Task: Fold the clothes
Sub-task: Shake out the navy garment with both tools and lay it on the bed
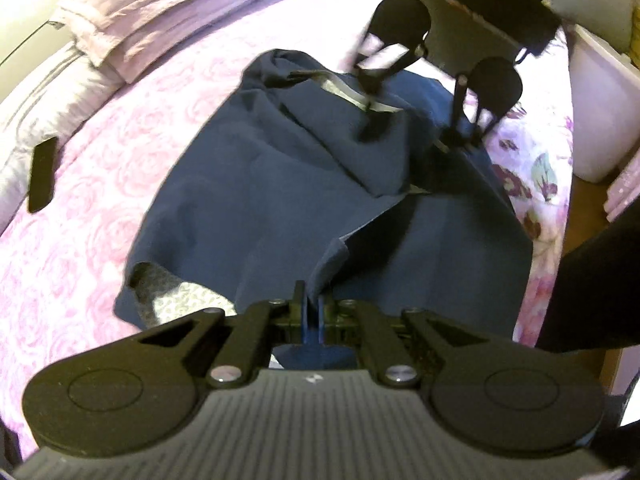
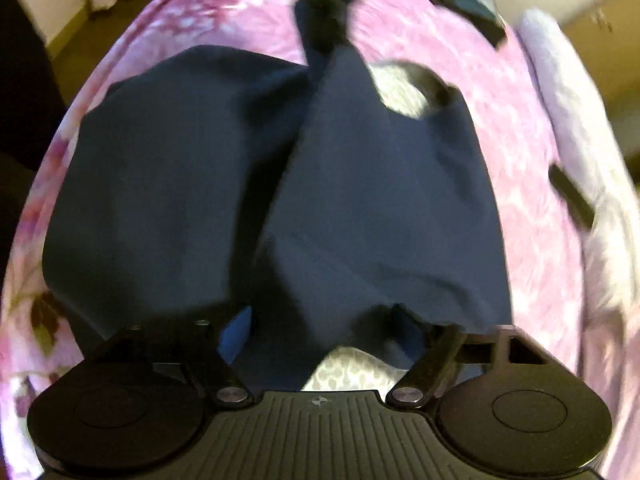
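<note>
A navy blue garment [image 1: 280, 184] with a pale patterned lining lies spread on a pink floral bed cover [image 1: 88, 184]. My left gripper [image 1: 311, 312] is shut on its near edge, blue pads pinching the cloth. My right gripper [image 1: 416, 120] is at the garment's far end in the left wrist view, its fingers spread apart over the cloth. In the right wrist view the garment [image 2: 360, 200] fills the middle, draped over my right gripper [image 2: 324, 332], whose fingers stand wide apart with one blue pad [image 2: 236, 332] showing. The left gripper [image 2: 328, 12] is blurred at the top.
Pale pillows [image 1: 132, 12] lie at the head of the bed. A black flat object [image 1: 42, 174] rests on the cover at the left. A white bin [image 1: 600, 112] stands beside the bed on the right. My dark sleeve [image 1: 592, 280] shows at the right.
</note>
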